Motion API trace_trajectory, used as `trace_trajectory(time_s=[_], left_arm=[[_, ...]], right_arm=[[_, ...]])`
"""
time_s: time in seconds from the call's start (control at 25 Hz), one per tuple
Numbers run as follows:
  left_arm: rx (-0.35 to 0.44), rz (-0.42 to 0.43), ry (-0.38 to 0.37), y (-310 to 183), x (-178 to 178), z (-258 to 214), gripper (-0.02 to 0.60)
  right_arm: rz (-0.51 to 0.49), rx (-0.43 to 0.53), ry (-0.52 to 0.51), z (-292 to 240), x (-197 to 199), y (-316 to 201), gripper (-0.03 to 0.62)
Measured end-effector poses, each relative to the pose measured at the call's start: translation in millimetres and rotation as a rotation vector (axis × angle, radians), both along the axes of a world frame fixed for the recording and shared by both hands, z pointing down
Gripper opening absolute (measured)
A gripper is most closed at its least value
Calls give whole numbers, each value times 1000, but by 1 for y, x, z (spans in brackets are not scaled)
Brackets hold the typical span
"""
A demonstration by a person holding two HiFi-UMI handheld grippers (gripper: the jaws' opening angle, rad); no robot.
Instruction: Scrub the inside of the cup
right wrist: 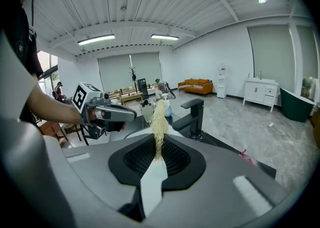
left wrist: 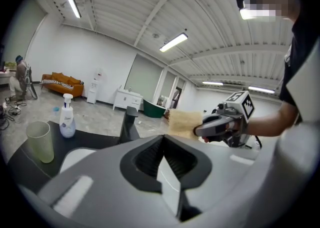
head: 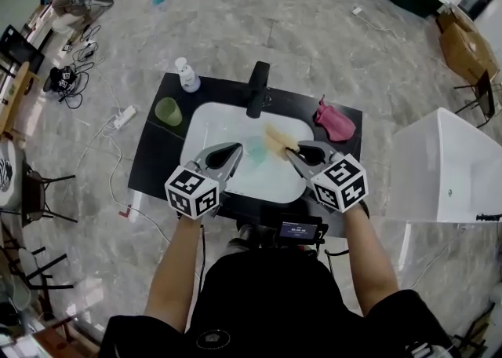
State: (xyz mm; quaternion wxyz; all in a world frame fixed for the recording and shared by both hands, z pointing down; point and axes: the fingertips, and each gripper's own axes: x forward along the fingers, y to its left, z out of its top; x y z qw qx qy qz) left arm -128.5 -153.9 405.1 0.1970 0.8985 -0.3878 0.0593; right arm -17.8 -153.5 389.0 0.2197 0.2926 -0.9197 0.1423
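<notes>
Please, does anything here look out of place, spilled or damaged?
Nothing looks spilled or broken. The one odd point: the right gripper holds the scrubbing pad over the sink, yet the green cup stands upright on the counter, and the left gripper is shut on nothing.

Left tongs (head: pixel 236 154) shut, apparently empty; right tongs (head: pixel 289 152) clamped on sponge (head: pixel 276 137); forearms (head: pixel 177 258) extended forward.
</notes>
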Motion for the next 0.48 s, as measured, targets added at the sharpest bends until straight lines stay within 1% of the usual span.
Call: trace_trajectory(time_s=[0.12,0.28,0.36,0.4,0.44,0.48], left_arm=[[-6,-12,-14,1,1,4,0],[4,-50,-16,-2,3,4,-2],[-1,-43,-20,-2,7,7,-1],[-3,-32,-18,-2,10,8,9],[-7,-20,-14,-1,13,10,43],[-12,-13,-13,-2,16,12,48]], right_arm=[[-11,-3,-3,4,2,1,44],[-18,-9,-4,7,10,0,44],[-17,-12,-2,10,15,-1,44],[-16,-14,1,12,17,-2,44],[-16,-16,3,14,20,-2,44],[-19,-18,6,16,22,-3,44]])
